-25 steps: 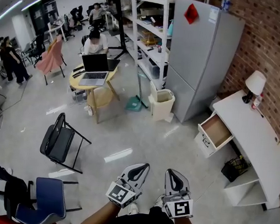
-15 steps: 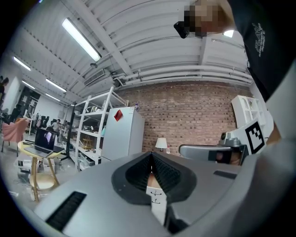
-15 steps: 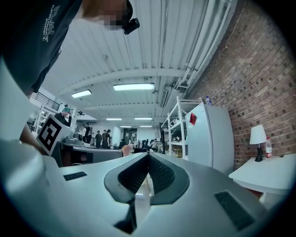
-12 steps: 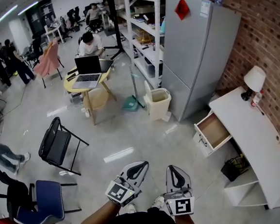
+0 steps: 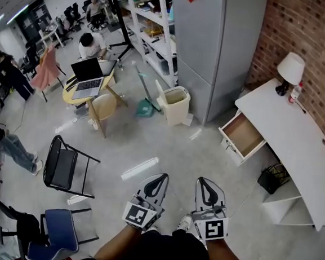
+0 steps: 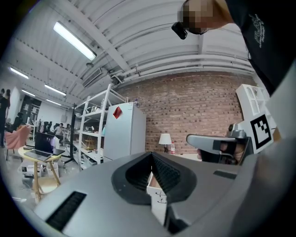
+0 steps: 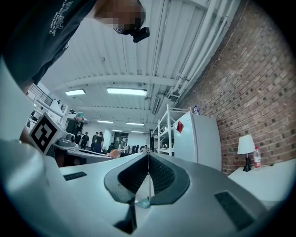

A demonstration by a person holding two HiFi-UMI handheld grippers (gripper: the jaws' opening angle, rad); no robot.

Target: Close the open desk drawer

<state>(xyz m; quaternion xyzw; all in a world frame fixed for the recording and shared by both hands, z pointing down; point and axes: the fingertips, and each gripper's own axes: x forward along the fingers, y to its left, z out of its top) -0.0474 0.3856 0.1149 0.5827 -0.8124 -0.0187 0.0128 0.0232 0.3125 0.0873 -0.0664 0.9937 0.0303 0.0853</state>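
So the pulled-out white desk drawer (image 5: pixel 242 136) sits well apart, ahead-right. Left gripper (image 5: pixel 159 178) and right gripper (image 5: pixel 203 182) are both pinched together, empty.

We saw the drawer (image 5: pixel 242 135) pulled far out of the white desk (image 5: pixel 296 147). It was wide open. It hung just under the desk top, at the far end of the desk. Its box was white on the outside and brown like wood on the inside. Its white front faced away from the desk, out over the floor. In the left gripper view we saw that white front (image 6: pixel 158 203) with a small dark handle on it.
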